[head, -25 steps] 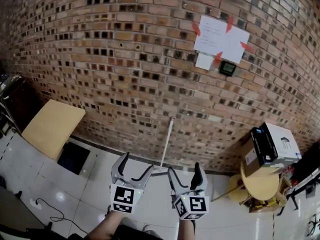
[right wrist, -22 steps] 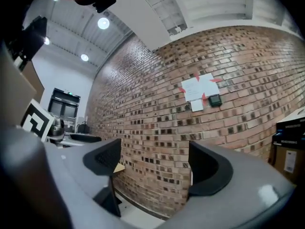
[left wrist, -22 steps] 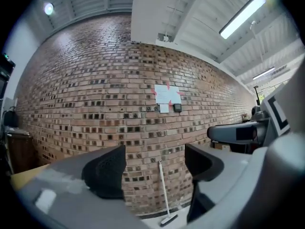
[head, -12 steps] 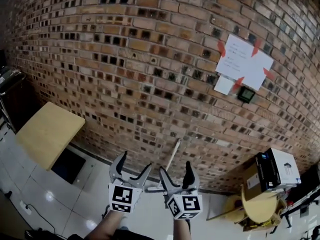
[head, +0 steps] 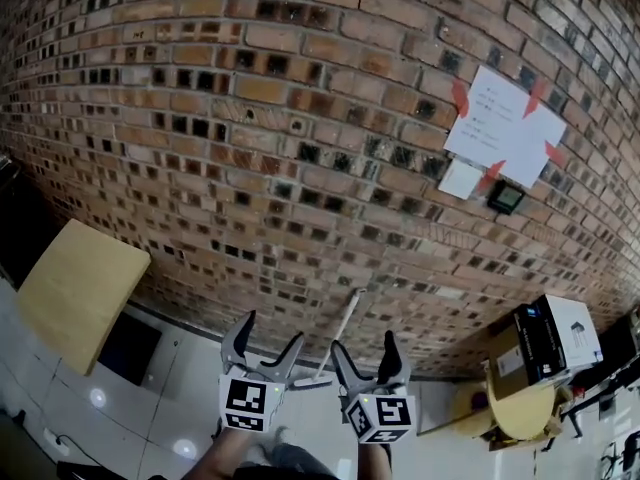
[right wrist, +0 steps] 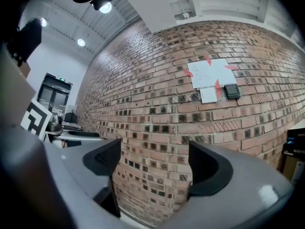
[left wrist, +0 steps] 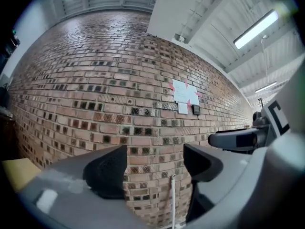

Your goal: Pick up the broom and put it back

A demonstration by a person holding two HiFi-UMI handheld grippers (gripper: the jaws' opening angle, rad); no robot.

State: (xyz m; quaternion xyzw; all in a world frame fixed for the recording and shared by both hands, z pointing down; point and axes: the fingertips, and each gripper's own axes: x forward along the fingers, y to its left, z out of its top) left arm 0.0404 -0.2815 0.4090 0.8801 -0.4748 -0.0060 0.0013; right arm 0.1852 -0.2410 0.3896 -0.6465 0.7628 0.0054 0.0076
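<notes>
Grippers, 2, face 1 broom [head: 343, 320] at brick wall [head: 250, 118]: left gripper [head: 272, 330] jaws just closing, empty; right gripper [head: 365, 343] jaws spread, empty.

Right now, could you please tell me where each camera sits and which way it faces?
Head view: on the person's head, facing the brick wall and downward; shows forearms, left gripper, right gripper, broom handle beyond.
Left gripper view: on the left gripper, level toward the wall; its open, empty jaws, just closing slightly, frame the distant broom handle.
Right gripper view: on the right gripper, toward the wall; open, empty jaws.
Shared: all three show the taped paper.
</notes>
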